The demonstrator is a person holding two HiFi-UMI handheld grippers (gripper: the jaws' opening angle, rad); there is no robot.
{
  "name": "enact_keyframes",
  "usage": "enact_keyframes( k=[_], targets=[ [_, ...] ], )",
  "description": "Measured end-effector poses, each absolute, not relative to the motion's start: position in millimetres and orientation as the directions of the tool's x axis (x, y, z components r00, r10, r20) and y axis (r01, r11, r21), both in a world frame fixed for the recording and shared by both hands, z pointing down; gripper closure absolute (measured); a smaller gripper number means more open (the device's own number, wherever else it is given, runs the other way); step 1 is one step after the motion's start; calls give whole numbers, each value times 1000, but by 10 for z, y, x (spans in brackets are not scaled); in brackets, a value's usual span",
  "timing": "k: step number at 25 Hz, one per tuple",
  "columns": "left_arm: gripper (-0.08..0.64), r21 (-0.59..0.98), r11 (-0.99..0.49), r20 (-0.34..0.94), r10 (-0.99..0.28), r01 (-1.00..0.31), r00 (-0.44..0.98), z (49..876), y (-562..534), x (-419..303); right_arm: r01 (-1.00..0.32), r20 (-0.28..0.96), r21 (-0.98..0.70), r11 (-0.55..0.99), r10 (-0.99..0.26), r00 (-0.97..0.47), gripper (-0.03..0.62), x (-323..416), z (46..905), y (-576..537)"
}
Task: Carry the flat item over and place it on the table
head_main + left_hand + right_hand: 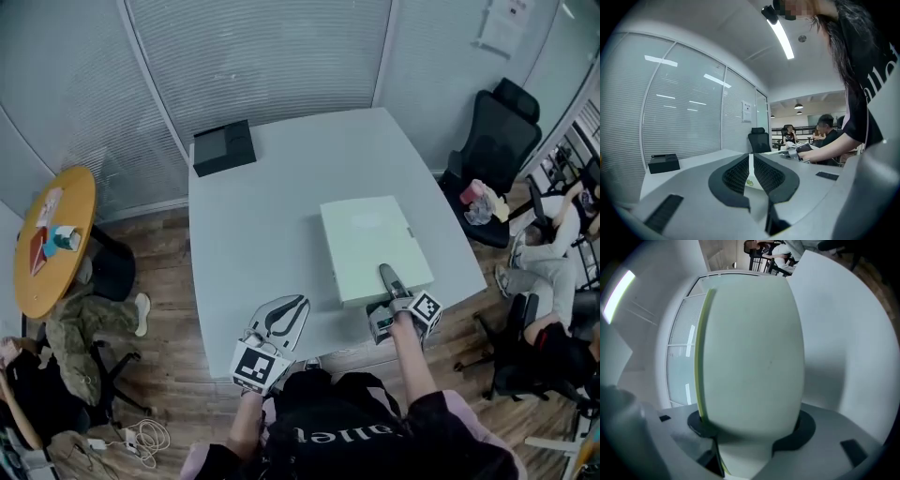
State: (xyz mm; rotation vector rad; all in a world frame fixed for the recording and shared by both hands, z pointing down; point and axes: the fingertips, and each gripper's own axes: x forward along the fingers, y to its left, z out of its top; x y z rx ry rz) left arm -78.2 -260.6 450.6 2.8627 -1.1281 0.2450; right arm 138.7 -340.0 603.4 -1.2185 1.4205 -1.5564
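A flat pale green box (373,246) lies on the white table (253,234), near its front right edge. My right gripper (386,277) is shut on the box's near edge, one finger lying over its top. In the right gripper view the box (750,348) fills the space between both pads. My left gripper (289,309) hovers over the table's front edge, to the left of the box. It is shut with nothing in it, and in the left gripper view its ribbed pads (736,174) meet.
A black box (224,147) sits at the table's far left corner. A round yellow table (54,239) stands to the left, a black office chair (492,141) to the right. People sit at the right (553,272) and lower left. Glass walls with blinds close the back.
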Motion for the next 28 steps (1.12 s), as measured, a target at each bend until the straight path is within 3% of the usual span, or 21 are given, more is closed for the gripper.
enact_keyframes(
  k=[10, 20, 21, 24, 28],
  targets=[
    [522, 23, -732, 166, -669, -681, 724, 4598, -2923, -354, -122, 261, -965, -232, -891, -370, 298, 1664, 6255, -4114],
    [520, 40, -667, 287, -706, -744, 648, 5044, -3427, 61, -78, 248, -968, -238, -866, -435, 296, 1685, 6525, -4692],
    [513, 48, -661, 307, -703, -748, 641, 5129, -3498, 112, -81, 250, -968, -239, -862, -442, 296, 1675, 6539, -4747],
    [333, 69, -653, 368, -686, -754, 628, 5380, -3704, 263, -88, 260, -965, -247, -850, -458, 296, 1630, 6585, -4926],
    [333, 66, -627, 424, -687, -777, 590, 5689, -3948, 371, -93, 277, -959, -266, -827, -490, 295, 1561, 6641, -5120]
  ],
)
